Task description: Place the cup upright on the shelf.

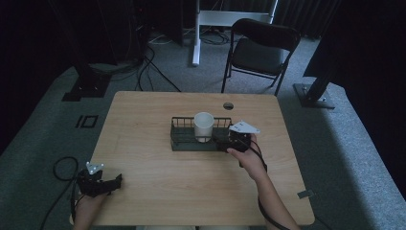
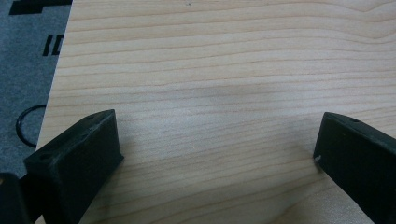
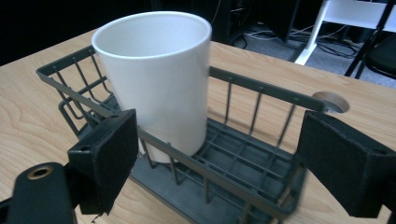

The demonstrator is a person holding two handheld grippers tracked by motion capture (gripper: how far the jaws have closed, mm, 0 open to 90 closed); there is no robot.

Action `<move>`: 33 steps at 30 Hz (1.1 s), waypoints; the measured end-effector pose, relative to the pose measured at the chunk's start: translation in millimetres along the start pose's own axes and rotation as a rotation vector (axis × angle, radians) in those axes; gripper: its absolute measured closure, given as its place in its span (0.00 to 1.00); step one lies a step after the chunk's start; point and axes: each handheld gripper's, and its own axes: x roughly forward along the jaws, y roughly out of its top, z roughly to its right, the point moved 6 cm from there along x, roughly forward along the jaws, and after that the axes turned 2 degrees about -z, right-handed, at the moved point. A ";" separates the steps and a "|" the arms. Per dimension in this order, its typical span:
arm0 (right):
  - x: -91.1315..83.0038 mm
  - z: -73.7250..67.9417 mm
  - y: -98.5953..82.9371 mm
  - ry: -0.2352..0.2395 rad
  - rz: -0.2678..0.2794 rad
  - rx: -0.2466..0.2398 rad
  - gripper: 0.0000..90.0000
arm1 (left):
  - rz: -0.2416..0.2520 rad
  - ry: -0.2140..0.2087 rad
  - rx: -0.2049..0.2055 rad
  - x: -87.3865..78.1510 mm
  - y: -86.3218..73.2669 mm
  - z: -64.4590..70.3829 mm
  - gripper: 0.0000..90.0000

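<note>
While one white cup (image 3: 156, 79) stands in one wire basket (image 3: 261, 88), two tools gape.

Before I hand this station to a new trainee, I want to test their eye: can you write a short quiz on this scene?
1. True or false: the white cup stands upright inside the wire basket.
2. Which gripper is at the basket's end: A) left gripper B) right gripper?
3. Fill in: the left gripper rests over bare ____, its fingers spread apart.

Key: 1 true. 2 B; its fingers are open at the basket's end, with the cup just beyond. 3 table; it sits near the table's front left corner in the high view.
</note>
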 end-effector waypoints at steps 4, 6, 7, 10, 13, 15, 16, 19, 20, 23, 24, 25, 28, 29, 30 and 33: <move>-8.0 8.2 -3.9 -0.017 0.006 0.004 0.14 | 0.000 0.000 0.000 0.0 0.0 0.0 0.01; -11.2 11.2 -6.2 -0.022 0.005 0.006 0.14 | 0.000 0.000 0.000 0.0 0.0 0.0 0.01; -12.6 12.4 -7.4 -0.026 0.004 0.007 0.14 | 0.000 0.000 0.000 0.0 0.0 0.0 0.01; -16.0 15.5 -11.1 -0.029 0.000 0.008 0.14 | 0.000 0.000 0.000 0.0 0.0 0.0 0.01; -18.9 18.0 -15.7 -0.029 -0.002 0.019 0.14 | 0.000 0.000 0.000 0.0 0.0 0.0 0.01; -20.8 20.2 -19.3 -0.035 -0.003 0.015 0.14 | 0.000 0.000 0.000 0.0 0.0 0.0 0.01; -21.8 20.8 -21.3 -0.034 -0.003 0.026 0.14 | 0.000 0.000 0.000 0.0 0.0 0.0 0.01; -23.9 24.3 -28.9 -0.041 -0.010 0.031 0.14 | 0.000 0.000 0.000 0.0 0.0 0.0 0.01; -23.9 24.3 -28.9 -0.041 -0.010 0.031 0.14 | 0.000 0.000 0.000 0.0 0.0 0.0 0.01; -26.6 28.9 -38.0 -0.053 -0.015 0.043 0.14 | 0.000 0.000 0.000 0.0 0.0 0.0 0.01; -27.4 29.9 -39.9 -0.053 -0.016 0.049 0.14 | 0.000 0.000 0.000 0.0 0.0 0.0 0.01; -28.2 30.9 -41.6 -0.056 -0.015 0.053 0.14 | 0.000 0.000 0.000 0.0 0.0 0.0 0.01; -31.6 34.1 -45.8 -0.062 -0.009 0.069 0.14 | 0.000 0.000 0.000 0.0 0.0 0.0 0.01; -32.6 35.4 -47.6 -0.068 -0.012 0.066 0.14 | 0.000 0.000 0.000 0.0 0.0 0.0 0.01; -33.6 37.1 -49.4 -0.078 -0.015 0.061 0.14 | 0.000 0.000 0.000 0.0 0.0 0.0 0.01; -36.8 42.5 -55.6 -0.092 -0.018 0.075 0.14 | 0.000 0.000 0.000 0.0 0.0 0.0 0.01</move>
